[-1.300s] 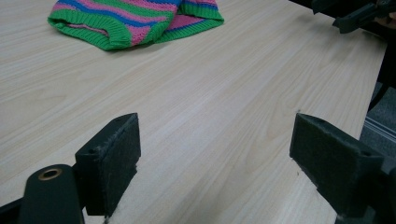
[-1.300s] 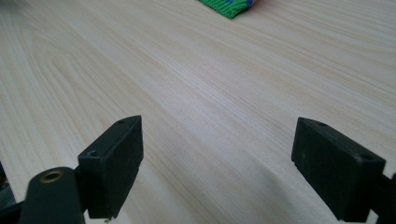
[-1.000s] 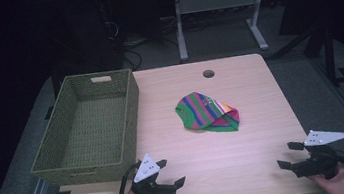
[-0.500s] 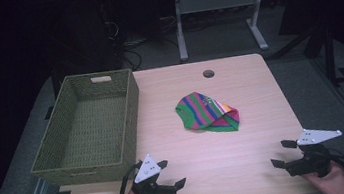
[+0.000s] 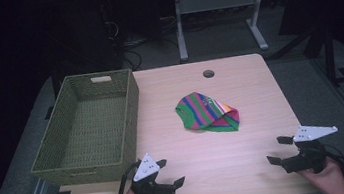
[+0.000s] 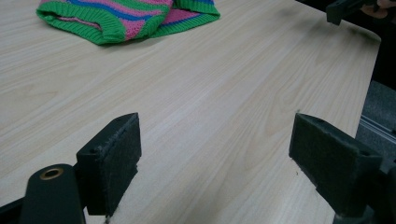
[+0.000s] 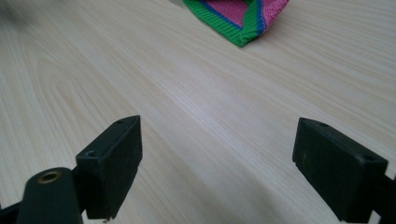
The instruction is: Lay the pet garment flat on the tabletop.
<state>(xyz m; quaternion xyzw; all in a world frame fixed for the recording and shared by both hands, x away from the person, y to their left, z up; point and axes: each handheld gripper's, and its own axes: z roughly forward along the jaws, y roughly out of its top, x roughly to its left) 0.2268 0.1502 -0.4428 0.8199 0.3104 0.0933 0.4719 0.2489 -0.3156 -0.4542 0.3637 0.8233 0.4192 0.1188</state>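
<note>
Hovering low at near desk (image 5: 248, 157) edge, left gripper (image 5: 172, 172) & right gripper (image 5: 278, 149), both w/ jaws spread wide, nothing between. Striped knit cloth (image 5: 207, 112) lies mid-desk, well apart from both; green woven basket (image 5: 88, 125) at left side.

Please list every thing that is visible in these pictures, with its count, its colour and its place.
table: one, light wood, centre of the high view.
basket: one, olive green, woven, on the table's left side.
striped knit garment: one, green, pink and blue, folded, mid-table.
cable hole: one, dark, near the far edge.
desk frame: one, grey, behind the table.
left gripper: one, black, near edge, jaws open.
right gripper: one, black, near right corner, jaws open.
</note>
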